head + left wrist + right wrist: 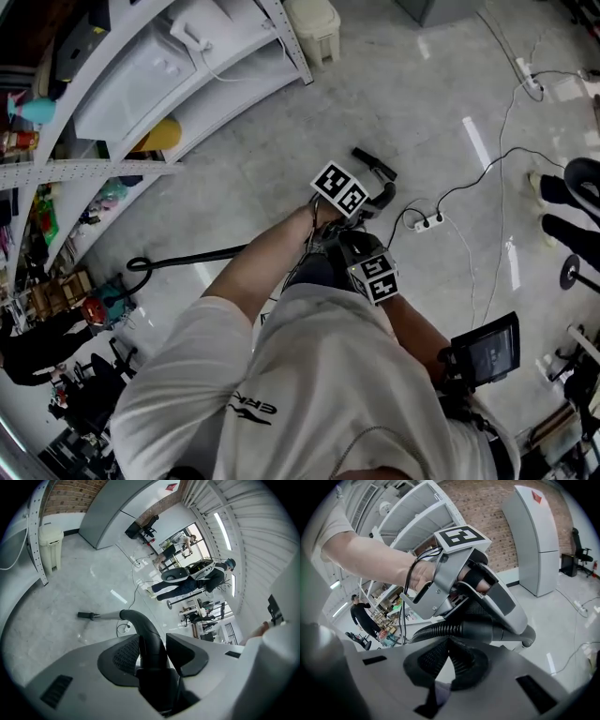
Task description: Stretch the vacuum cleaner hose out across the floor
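Shirt point(309, 394) print near the lens perhaps read ERKE. Left gripper point(152, 646) clamped the black curved end of the hose point(140, 625); right gripper point(449, 641) was pinched shut, empty, beside it. Its length trailed over the floor point(422, 94) toward shelves point(187, 103), power strip point(429, 223) ahead.

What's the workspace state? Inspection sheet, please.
Surface: grey glossy floor with glare streaks.
Job's things: black vacuum hose joins the curved handle.
Clutter: white bin by the shelves.
Grippers: left gripper shut on the curved handle; right gripper shut, empty.
Cables: power strip and loose cords on the floor.
Surroundings: white shelving; a person stands farther off.
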